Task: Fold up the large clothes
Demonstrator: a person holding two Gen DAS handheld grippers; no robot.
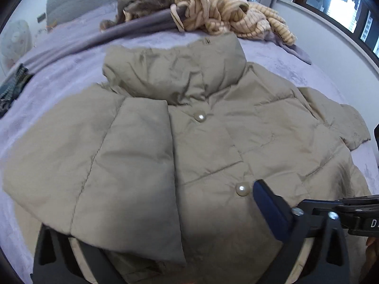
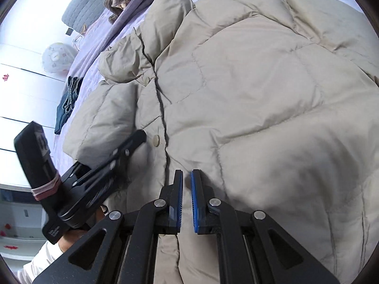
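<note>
Right wrist view shows the right claw (image 2: 186, 179) narrow and empty above the jacket (image 2: 248, 94), while the left claw (image 1: 165, 243) grips a sleeve whose puffy fabric could slip free.

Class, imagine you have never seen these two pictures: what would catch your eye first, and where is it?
A big puffy khaki jacket fills both views, spread front-up on the lilac bed with pearly buttons down its middle. Behind its collar lies a heap of striped cream clothing. The right gripper hovers over the hem, jaws slightly apart.
</note>
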